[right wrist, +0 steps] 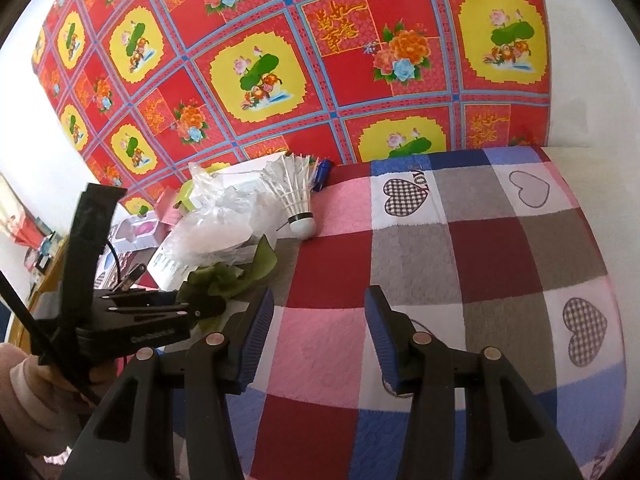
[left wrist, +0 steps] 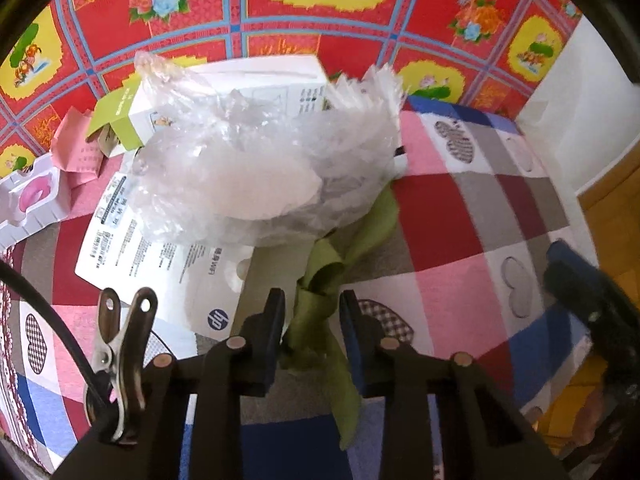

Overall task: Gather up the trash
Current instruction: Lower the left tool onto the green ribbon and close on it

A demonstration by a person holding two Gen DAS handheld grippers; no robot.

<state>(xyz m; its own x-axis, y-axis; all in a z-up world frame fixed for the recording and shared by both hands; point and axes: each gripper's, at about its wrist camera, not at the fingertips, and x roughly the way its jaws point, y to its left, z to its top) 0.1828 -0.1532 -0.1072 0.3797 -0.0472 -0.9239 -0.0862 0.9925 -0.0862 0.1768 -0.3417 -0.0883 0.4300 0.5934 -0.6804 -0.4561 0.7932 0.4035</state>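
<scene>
1. On the checked quilt, toward its far left side: a heap of trash. Clear plastic bag on top, white box behind, flat white card sheet underneath, pink paper scraps beside.
2. Poking out from under the bag, toward the near edge: a green ribbon, knotted and crumpled.
3. Left gripper: tipped steeply down, jaws narrow, one pad on each side of the ribbon, seeming to pinch it. Likely picked first for sticking out of the heap, so easy to grab alone.
4. Right gripper: spread wide, holding nothing, over bare quilt just right of the heap. Probably kept to the side to leave room for the other one.
5. At the heap's right edge: a shuttlecock lying on its side, round cork end toward the open quilt. Well ahead of the right gripper, so maybe an easy next pick.
6. Worth watching: far end of the ribbon tucked under the bag. Best lifted slowly, to avoid dragging the light bag along.
</scene>
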